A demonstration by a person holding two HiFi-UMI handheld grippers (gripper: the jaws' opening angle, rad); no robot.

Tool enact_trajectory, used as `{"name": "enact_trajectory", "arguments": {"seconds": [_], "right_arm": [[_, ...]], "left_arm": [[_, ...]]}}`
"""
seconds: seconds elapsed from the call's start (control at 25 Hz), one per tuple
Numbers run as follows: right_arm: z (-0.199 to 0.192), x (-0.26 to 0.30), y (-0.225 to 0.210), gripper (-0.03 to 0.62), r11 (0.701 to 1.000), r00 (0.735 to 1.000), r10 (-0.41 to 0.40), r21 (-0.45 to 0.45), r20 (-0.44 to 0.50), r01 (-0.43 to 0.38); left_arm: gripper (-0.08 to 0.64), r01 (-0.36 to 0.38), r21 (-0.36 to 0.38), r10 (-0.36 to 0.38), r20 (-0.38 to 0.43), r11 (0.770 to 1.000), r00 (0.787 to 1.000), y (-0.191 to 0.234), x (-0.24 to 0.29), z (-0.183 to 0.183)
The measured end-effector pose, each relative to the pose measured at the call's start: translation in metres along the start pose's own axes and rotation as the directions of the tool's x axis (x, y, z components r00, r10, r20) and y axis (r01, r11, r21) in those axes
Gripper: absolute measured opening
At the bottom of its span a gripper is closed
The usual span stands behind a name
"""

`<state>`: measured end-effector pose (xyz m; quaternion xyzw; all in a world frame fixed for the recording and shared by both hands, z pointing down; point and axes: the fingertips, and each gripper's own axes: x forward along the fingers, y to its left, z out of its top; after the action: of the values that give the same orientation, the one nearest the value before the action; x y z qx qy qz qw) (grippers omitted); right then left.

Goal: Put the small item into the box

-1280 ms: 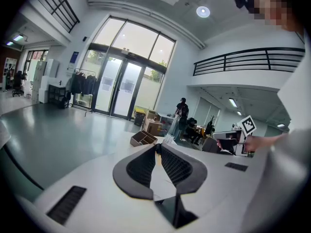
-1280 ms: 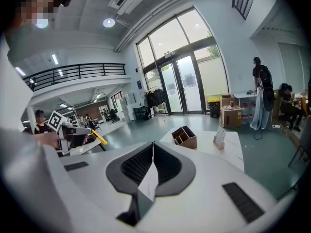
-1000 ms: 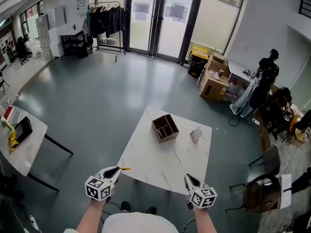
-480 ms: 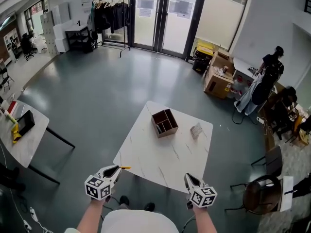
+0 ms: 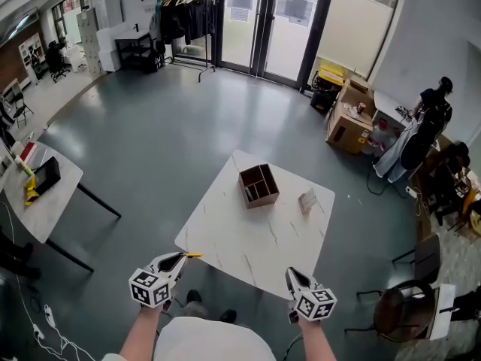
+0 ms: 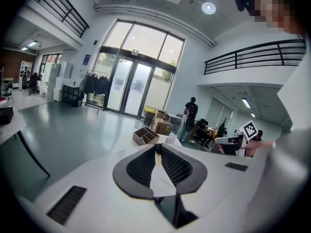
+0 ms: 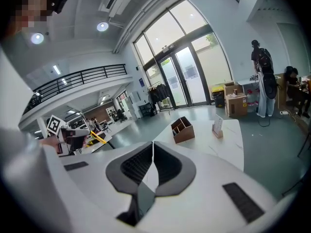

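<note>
A brown wooden box (image 5: 258,185) with compartments stands on the white marble table (image 5: 248,247), toward its far side. A small pale card-like item (image 5: 307,201) stands to its right. Both grippers hang short of the table's near edge. My left gripper (image 5: 181,258) is shut on a thin yellow strip (image 5: 193,256) that pokes out past its tips. My right gripper (image 5: 289,274) is shut with nothing in it. The left gripper view shows its gripper (image 6: 157,147) and the box (image 6: 145,135). The right gripper view shows its gripper (image 7: 153,145), the box (image 7: 182,129), the item (image 7: 216,127) and the strip (image 7: 99,138).
A second white table (image 5: 43,201) with black and yellow things stands at the left. A brown chair (image 5: 398,308) is at the lower right. Cardboard boxes (image 5: 349,125) and people (image 5: 428,126) are at the far right. A clothes rack (image 5: 184,13) stands by the glass doors.
The head view has drifted, so the table and box sit slightly further right and lower in the picture. Both grippers hold the same places and stay shut.
</note>
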<state>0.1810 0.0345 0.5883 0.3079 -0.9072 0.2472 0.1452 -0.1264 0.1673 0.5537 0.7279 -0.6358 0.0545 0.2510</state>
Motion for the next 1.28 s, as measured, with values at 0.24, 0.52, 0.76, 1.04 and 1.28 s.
{"name": "enact_trajectory", "arguments": {"seconds": [0.24, 0.52, 0.76, 1.04, 1.28], "right_arm": [[0.005, 0.006, -0.002, 0.028, 1.000, 1.000, 0.006, 0.006, 0.000, -0.006], [0.004, 0.022, -0.007, 0.028, 1.000, 0.999, -0.024, 0.012, -0.027, 0.024], [0.008, 0.045, -0.006, 0.028, 0.998, 0.996, -0.063, 0.009, -0.056, 0.064], [0.020, 0.082, -0.005, 0.028, 0.994, 0.991, -0.112, 0.007, -0.078, 0.113], [0.029, 0.116, -0.001, 0.028, 0.989, 0.983, -0.148, 0.011, -0.105, 0.150]], "left_arm": [[0.049, 0.005, 0.005, -0.005, -0.006, 1.000, 1.000, -0.006, 0.004, 0.004], [0.049, 0.034, 0.003, -0.034, -0.023, 0.999, 0.999, 0.008, 0.025, 0.012], [0.049, 0.072, 0.027, -0.072, -0.028, 0.997, 0.997, 0.031, 0.055, 0.031], [0.049, 0.123, 0.018, -0.123, -0.047, 0.992, 0.991, 0.066, 0.090, 0.045], [0.049, 0.168, 0.017, -0.167, -0.060, 0.986, 0.984, 0.100, 0.121, 0.064]]}}
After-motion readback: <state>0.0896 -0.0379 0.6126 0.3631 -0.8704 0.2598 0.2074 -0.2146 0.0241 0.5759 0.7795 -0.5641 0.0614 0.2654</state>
